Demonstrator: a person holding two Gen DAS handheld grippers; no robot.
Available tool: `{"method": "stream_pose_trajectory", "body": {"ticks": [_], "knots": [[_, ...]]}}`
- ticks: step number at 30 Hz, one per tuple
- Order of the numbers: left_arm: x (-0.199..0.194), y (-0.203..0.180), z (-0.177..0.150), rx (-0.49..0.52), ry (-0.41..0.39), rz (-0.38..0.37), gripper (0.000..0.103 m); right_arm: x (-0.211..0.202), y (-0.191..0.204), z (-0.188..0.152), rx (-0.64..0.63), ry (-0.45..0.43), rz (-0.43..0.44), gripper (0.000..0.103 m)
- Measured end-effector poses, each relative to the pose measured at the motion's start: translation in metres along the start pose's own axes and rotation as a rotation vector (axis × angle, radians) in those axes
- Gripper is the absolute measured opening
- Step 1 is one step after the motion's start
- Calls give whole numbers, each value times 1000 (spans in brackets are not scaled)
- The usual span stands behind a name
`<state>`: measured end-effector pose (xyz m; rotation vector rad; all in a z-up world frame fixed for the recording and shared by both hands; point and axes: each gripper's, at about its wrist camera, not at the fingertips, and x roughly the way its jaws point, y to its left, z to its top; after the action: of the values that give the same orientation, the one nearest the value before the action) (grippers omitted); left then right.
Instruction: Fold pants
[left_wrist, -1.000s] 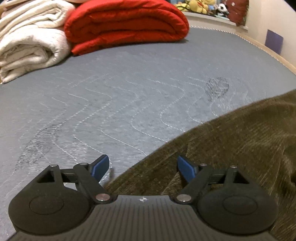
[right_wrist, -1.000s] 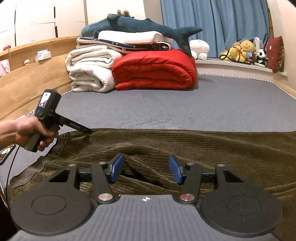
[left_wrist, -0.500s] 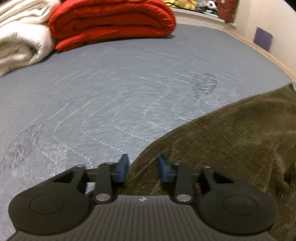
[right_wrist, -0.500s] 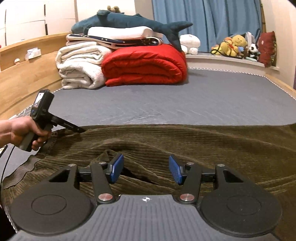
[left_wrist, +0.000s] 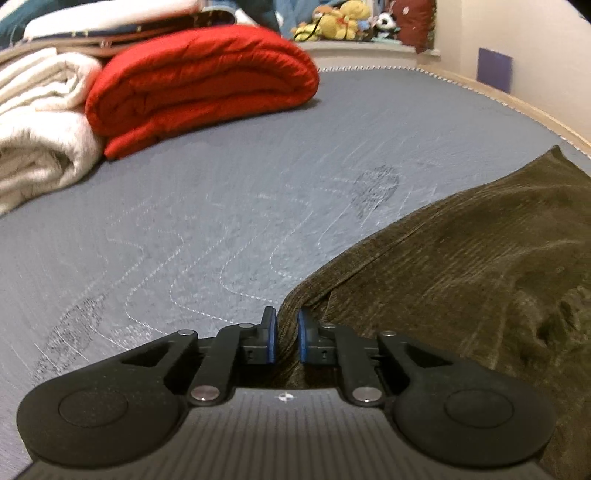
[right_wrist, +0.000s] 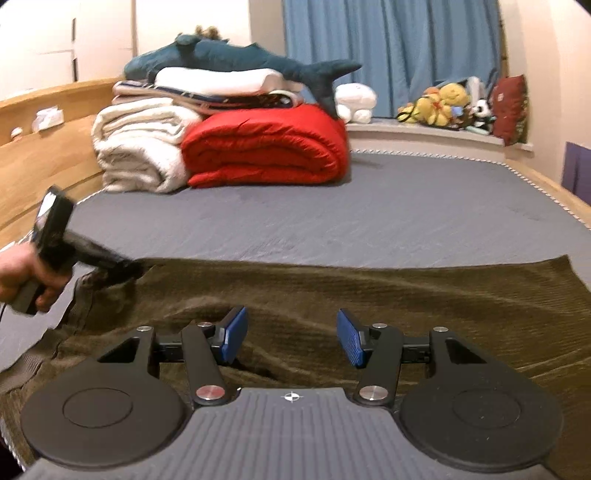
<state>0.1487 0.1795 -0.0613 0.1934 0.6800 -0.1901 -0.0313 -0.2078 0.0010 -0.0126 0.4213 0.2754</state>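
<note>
Nearest us, our right gripper (right_wrist: 291, 338) hangs wide open and holds nothing above the olive corduroy pants (right_wrist: 369, 295). They lie flat on the grey mattress (right_wrist: 295, 218), long axis running left to right, waistband at the left and the hem at the right. Our left gripper (left_wrist: 284, 334) is pinched on their far edge near the waistband. Beyond lie a red duvet (right_wrist: 266, 151) and white blankets (right_wrist: 136, 147).
</note>
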Motion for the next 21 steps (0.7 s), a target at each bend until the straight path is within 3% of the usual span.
{"method": "stream_pose_trajectory", "body": {"ticks": [7, 10, 13, 18, 21], "knots": [[-52, -20, -5, 4, -70, -33, 10, -27, -55, 33, 179, -99, -173, 51], [-81, -39, -11, 88, -84, -45, 10, -44, -91, 43, 277, -149, -234, 46], [-135, -54, -21, 156, -141, -86, 9, -53, -127, 46, 344, -174, -255, 46], [-233, -74, -80, 272, -215, -199, 9, -50, -192, 30, 500, -101, -232, 46], [-242, -74, -127, 255, -123, -267, 9, -39, -230, 17, 637, -58, -251, 46]]}}
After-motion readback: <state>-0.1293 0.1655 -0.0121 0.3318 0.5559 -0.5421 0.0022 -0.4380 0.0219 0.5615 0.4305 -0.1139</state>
